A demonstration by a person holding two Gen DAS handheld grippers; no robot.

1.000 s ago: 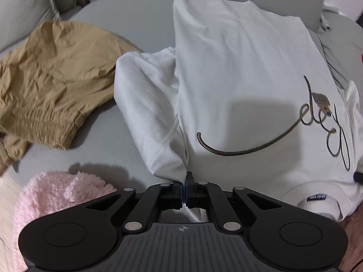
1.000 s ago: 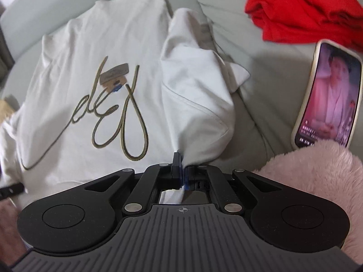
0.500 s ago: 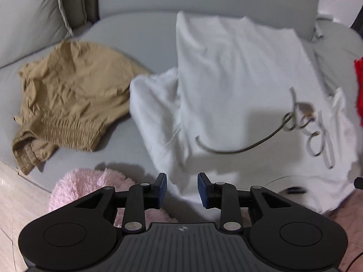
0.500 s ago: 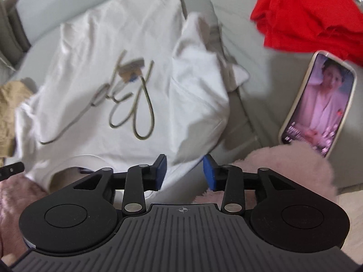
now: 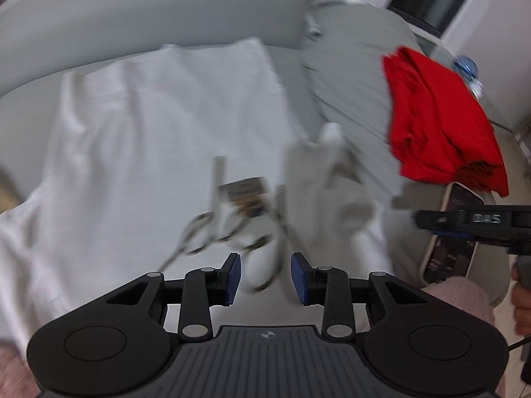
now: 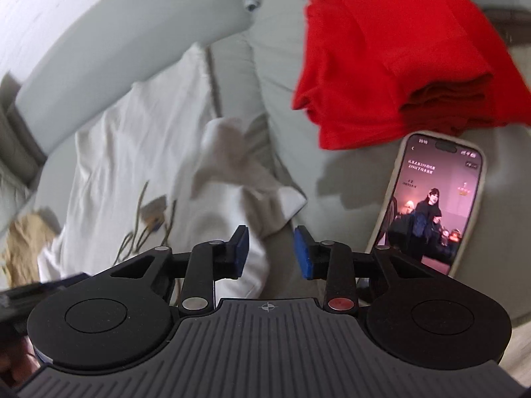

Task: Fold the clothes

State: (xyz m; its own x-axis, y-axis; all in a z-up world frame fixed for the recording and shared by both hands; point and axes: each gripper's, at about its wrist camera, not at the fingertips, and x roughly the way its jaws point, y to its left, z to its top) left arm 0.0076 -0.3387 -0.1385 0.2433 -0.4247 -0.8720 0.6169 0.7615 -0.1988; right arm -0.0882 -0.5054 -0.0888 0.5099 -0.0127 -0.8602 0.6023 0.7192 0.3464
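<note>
Shirt [image 5: 139, 139] is lying limp, soft; we are holding both hand-held grippers [image 5: 265, 278] [image 6: 271, 252] spread, empty, judging its hem the best grip.

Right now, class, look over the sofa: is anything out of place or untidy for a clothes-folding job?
Yes. A phone with its screen lit lies on the sofa beside the folded red garment. The white T-shirt has its right sleeve bunched up, not flat.
</note>
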